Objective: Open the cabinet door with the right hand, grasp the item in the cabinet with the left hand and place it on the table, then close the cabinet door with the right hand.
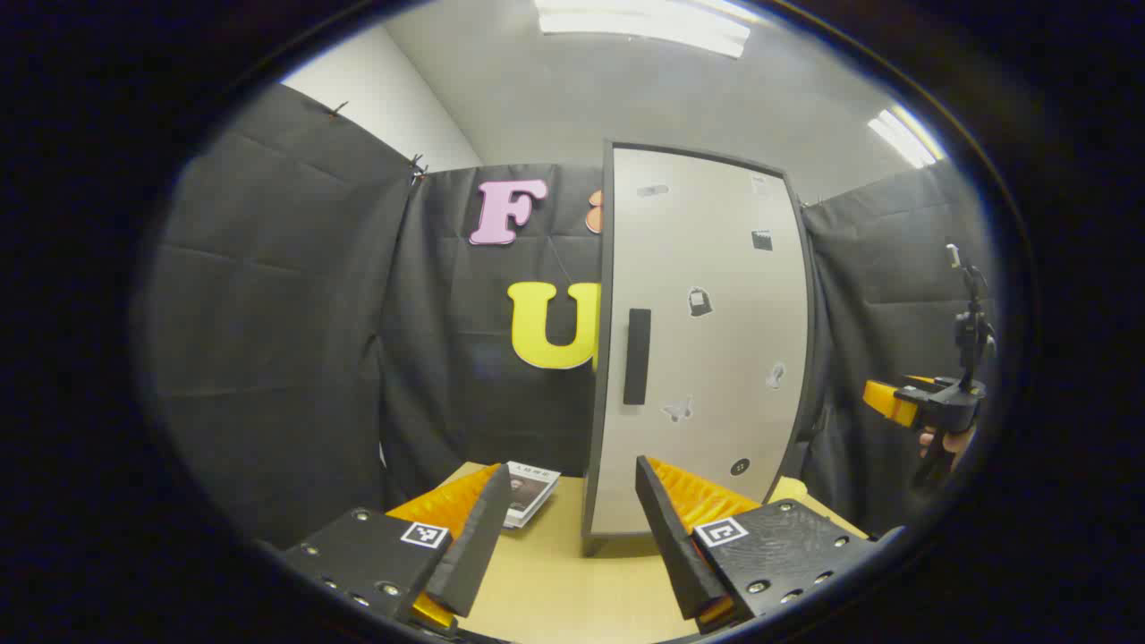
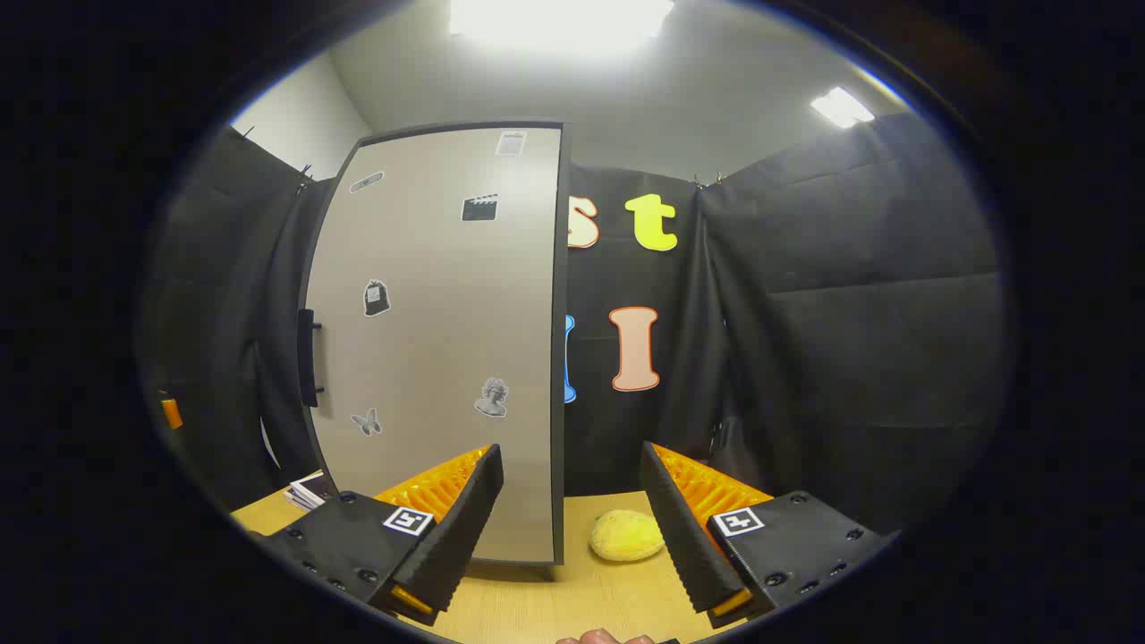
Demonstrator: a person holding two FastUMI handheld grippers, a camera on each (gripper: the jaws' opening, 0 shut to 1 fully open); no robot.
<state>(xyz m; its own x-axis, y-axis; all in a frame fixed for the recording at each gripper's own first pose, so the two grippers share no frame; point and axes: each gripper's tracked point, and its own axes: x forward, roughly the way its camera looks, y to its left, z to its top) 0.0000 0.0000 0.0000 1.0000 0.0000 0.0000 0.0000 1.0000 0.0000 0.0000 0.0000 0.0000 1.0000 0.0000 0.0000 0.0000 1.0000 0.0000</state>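
two grippers are in play. left gripper (image 1: 565,528), seen in the left gripper view, has its two fingers spread wide with nothing between them, hovering above the light wooden table (image 1: 555,581) and facing the tall pale grey cabinet with a dark frame (image 1: 707,340). right gripper (image 2: 571,523), seen in the right gripper view, is likewise spread wide and holds nothing; in the left gripper view it also appears far off at the right edge (image 1: 894,400), held by a hand (image 1: 948,440), well apart from the cabinet.

one cabinet stands upright on the table, its door shut flat in the frame. one black vertical bar handle (image 1: 636,356) sits near the door's left edge, in the right gripper view seen side-on (image 2: 308,358). about seven small stickers are scattered over the door, among them a butterfly (image 2: 366,421), a bust (image 2: 491,397) and a clapperboard (image 2: 479,207). whatever is inside the cabinet is hidden behind the closed door.

one soft yellow rounded lump (image 2: 627,535) lies on the table just beside the cabinet's right lower corner. one small stack of printed booklets (image 1: 530,490) lies on the table left of the cabinet.

black cloth walls surround the table on three sides, under a white ceiling with two bright light panels (image 1: 644,22).
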